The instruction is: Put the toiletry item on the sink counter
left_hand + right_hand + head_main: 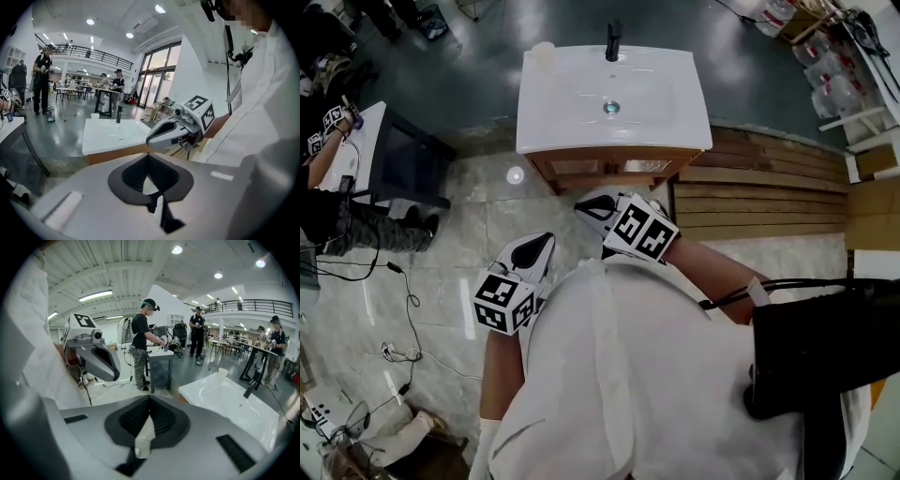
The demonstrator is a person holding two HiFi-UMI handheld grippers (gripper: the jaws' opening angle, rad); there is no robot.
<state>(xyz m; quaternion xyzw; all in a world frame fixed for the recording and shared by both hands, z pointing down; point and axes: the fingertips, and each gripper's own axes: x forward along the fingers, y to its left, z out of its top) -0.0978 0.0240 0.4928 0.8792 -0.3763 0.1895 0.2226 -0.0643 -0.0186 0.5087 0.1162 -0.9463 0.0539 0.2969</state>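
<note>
Cup: one, pale, upright on the bench's back left corner, left of the faucet and apart from it.
Bench: one white sink top on a wooden cabinet, with its front rim and side strips bare.
Basin: one, with a drain at its middle.
Faucet: one, black, at the back middle.
Hand-held grippers: two, left and right, each with its jaws closed tip to tip on nothing. Both are near the person's chest, well apart from the bench.
Open room: tiled floor lies between the grippers and the bench, with wooden planks to the right.
</note>
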